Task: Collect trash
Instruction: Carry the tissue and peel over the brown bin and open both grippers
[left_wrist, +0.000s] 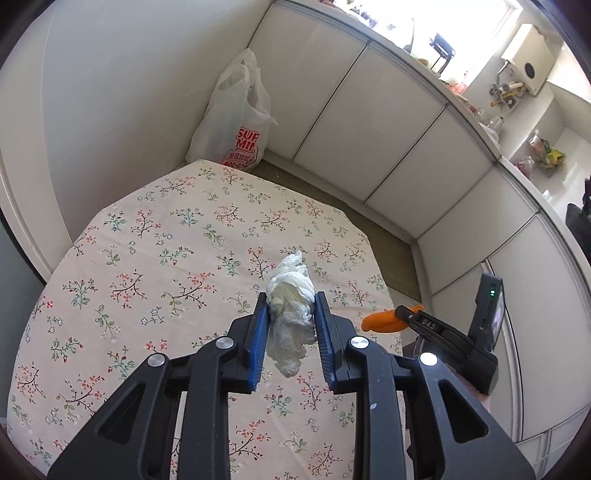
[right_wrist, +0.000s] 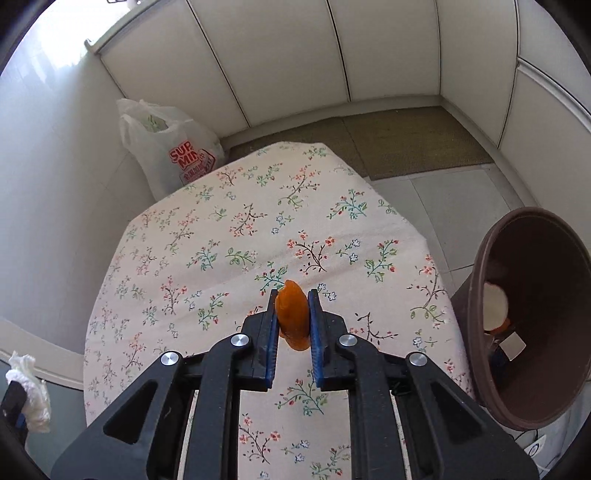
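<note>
With the left gripper pinching a crumpled white tissue and the right gripper clamped on an orange peel, both are held above the floral tablecloth, presumably for transfer into the brown bin beside the table.

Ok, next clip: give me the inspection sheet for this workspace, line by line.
Surface: table under a floral cloth.
Job's things: crumpled white tissue; orange peel piece; brown bin at the table's right, some trash already inside.
Clutter: nothing seen on the cloth.
Grippers: left tongs shut on the tissue; right tongs shut on the peel.
Cables: white cable on the floor beneath the bin.
Surroundings: white plastic shopping bag, white cabinets.
</note>
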